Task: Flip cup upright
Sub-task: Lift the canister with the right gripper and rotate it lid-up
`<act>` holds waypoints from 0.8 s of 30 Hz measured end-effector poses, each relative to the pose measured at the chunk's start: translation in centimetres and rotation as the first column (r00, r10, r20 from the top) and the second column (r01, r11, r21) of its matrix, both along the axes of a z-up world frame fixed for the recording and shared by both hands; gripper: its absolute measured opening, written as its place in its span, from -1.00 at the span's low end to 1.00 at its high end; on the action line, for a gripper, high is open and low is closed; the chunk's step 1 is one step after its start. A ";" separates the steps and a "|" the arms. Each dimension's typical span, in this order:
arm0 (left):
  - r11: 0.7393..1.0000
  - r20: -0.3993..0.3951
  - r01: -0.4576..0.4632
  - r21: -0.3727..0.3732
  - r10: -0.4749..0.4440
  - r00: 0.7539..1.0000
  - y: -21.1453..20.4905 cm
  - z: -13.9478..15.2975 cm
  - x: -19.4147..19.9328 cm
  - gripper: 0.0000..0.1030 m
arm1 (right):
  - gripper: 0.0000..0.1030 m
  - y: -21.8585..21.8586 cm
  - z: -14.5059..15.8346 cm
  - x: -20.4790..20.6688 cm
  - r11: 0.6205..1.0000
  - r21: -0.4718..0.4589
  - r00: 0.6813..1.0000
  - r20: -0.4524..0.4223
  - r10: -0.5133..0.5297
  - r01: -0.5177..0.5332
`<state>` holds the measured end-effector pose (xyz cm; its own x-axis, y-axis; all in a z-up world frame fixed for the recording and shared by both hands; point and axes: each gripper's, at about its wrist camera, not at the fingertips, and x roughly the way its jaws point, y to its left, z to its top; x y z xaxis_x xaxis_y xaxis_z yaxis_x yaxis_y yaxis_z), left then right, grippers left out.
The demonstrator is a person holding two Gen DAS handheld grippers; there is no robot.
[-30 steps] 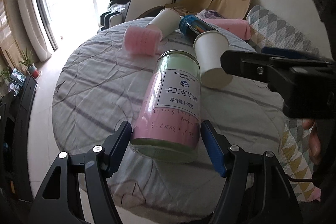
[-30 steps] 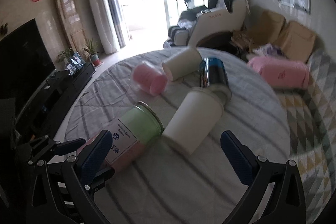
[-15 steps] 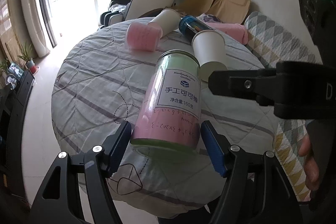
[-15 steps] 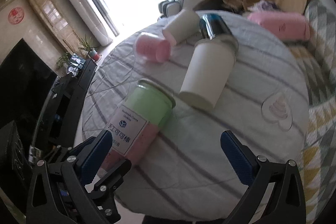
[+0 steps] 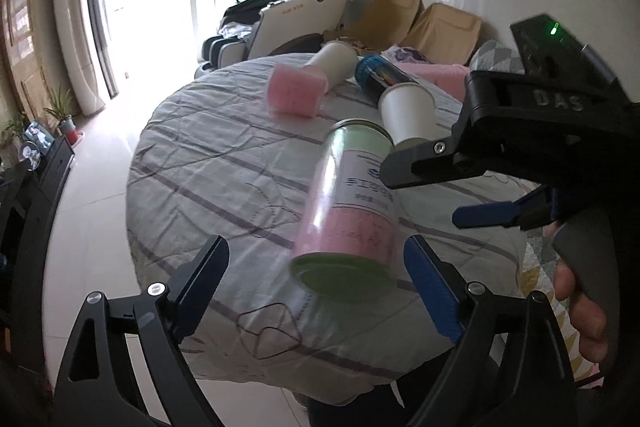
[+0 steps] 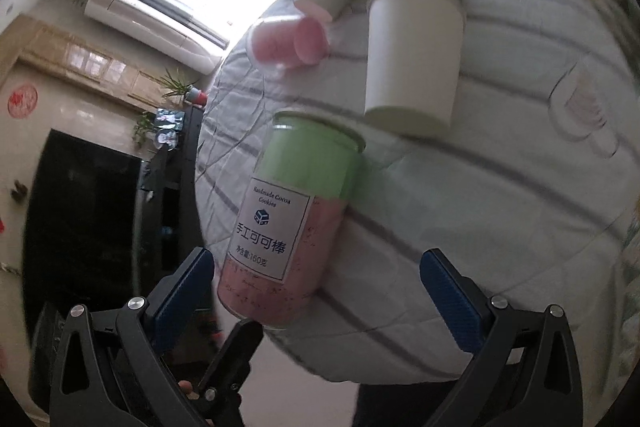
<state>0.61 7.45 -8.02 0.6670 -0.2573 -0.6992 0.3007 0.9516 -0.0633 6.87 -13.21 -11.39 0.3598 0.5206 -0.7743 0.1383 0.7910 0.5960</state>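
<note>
A clear cup with a white label, pink below and green above, lies on its side on the grey striped cloth of the round table. My left gripper is open, its jaws well apart on either side of the cup's base and not touching it. My right gripper is open too and tilted; the cup lies between and beyond its fingers. The right gripper also shows in the left wrist view, beside the cup's label.
A white paper cup lies behind the labelled cup, with a pink cup, another white cup and a blue can farther back. A clear glass lies on the cloth at right. The table edge is close to me.
My left gripper has let go of the cup: its jaws have opened wide. My right gripper has rolled over, moved in close to the cup and now straddles it.
</note>
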 end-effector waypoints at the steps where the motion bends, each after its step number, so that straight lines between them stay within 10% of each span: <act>1: 1.000 0.003 -0.005 0.002 0.005 1.000 0.3 0.1 0.0 0.78 | 1.00 0.1 -0.3 0.2 1.000 0.018 1.000 -0.013 -0.003 0.003; 24: 1.000 -0.023 0.012 0.017 -0.012 1.000 1.3 -0.6 0.9 0.87 | 0.96 1.8 -3.6 4.5 0.989 0.149 0.999 -0.042 -0.014 0.021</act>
<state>1.48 8.72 -8.65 0.6474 -0.2529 -0.7190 0.3106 0.9490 -0.0540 11.38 -11.45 -14.97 0.3393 0.6253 -0.7028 0.1781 0.6909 0.7007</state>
